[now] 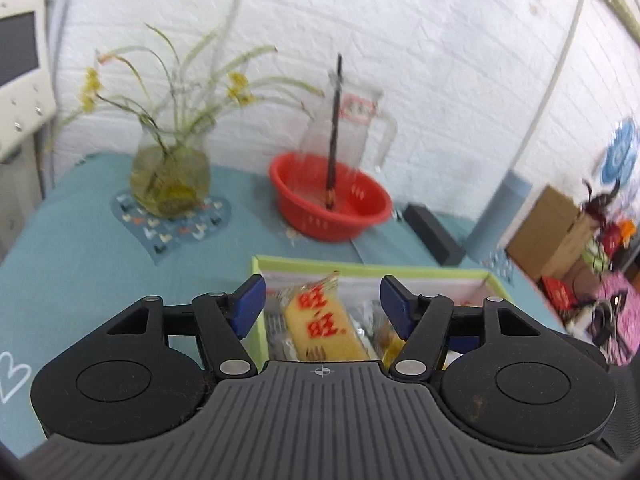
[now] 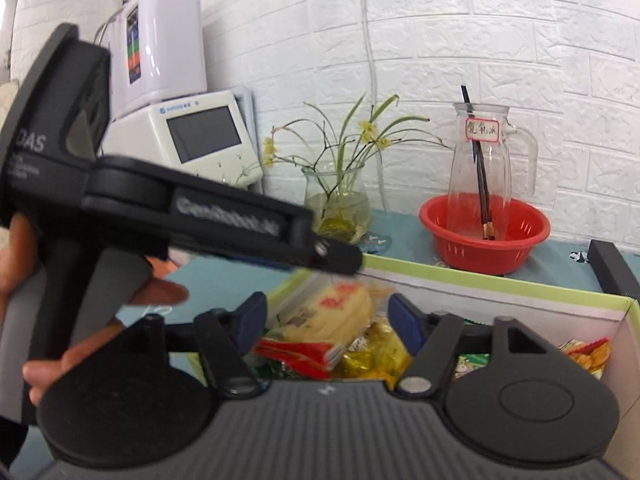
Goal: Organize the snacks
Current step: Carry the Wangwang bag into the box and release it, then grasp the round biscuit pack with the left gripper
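Both grippers hover over the green-rimmed box (image 1: pixel 258 300) on the blue surface (image 1: pixel 80 264) — left gripper (image 1: pixel 322 304) and right gripper (image 2: pixel 326 318) each with fingers apart, gripping nothing. Inside lie wrapped snacks (image 2: pixel 320 354), a yellow rice cracker (image 1: pixel 324 326) on top. Behind, a red basket (image 2: pixel 486 236) holds a glass pitcher (image 2: pixel 482 172) — a dark stick (image 2: pixel 478 168) stands inside it.

Bright, even daylight fills both views, with soft, faint shadows. Fisheye bending curves the white brick wall (image 1: pixel 400 20) and darkens the corners. In the left view the far jug (image 1: pixel 348 128) and plant (image 1: pixel 172 120) smear with motion blur; the right view is sharper far off, blurred near.
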Tool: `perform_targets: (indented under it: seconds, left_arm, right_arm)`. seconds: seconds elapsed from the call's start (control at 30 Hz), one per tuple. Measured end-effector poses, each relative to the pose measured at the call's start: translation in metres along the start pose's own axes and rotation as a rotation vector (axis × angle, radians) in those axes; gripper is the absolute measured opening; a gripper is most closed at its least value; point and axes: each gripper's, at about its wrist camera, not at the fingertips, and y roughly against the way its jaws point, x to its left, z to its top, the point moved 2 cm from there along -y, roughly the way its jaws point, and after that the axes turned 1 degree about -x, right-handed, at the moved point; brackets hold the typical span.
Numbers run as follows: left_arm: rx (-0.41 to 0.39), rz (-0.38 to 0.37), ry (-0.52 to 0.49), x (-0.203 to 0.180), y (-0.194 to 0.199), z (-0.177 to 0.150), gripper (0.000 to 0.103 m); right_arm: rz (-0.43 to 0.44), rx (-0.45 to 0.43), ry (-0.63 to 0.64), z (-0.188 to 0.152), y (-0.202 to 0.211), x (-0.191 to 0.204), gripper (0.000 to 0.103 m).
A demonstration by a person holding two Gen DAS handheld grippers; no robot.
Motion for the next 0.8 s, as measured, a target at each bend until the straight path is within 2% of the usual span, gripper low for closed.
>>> perform_targets:
  seconds: [0.07,0.17,0.3,0.47,0.6,0.7,0.77,0.8]
  left_arm:
    - [-0.042,-0.020,0.019,-0.003,0.018,0.008,0.050]
    - [-0.097,-0.031,0.017,-0.015,0.051,0.012,0.061]
    - [-0.091,-0.055,-0.005,-0.034,0.087,-0.005,0.064]
    - [0.014,-0.098,0.041,-0.046,0.103,-0.071,0.065]
    - [0.157,-0.102,0.079,-0.056,0.096,-0.129,0.064]
    - [0.224,-0.098,0.092,-0.065,0.089,-0.155,0.062]
    - [0.254,-0.101,0.089,-0.069,0.082,-0.163,0.057]
    - [0.271,-0.113,0.091,-0.070,0.078,-0.164,0.050]
  right_arm:
    - [-0.035,-0.049,0.035,0.006,0.013,0.000,0.079]
    - [-0.033,-0.114,0.037,0.015,0.038,0.001,0.085]
    - [-0.020,-0.138,0.041,0.006,0.080,0.009,0.091]
    - [0.007,-0.018,0.016,-0.050,0.121,0.022,0.095]
    - [0.010,0.116,-0.001,-0.105,0.129,0.038,0.095]
    - [0.026,0.147,-0.016,-0.125,0.127,0.047,0.095]
    - [0.035,0.155,-0.027,-0.132,0.125,0.052,0.095]
    - [0.039,0.159,-0.033,-0.134,0.123,0.054,0.095]
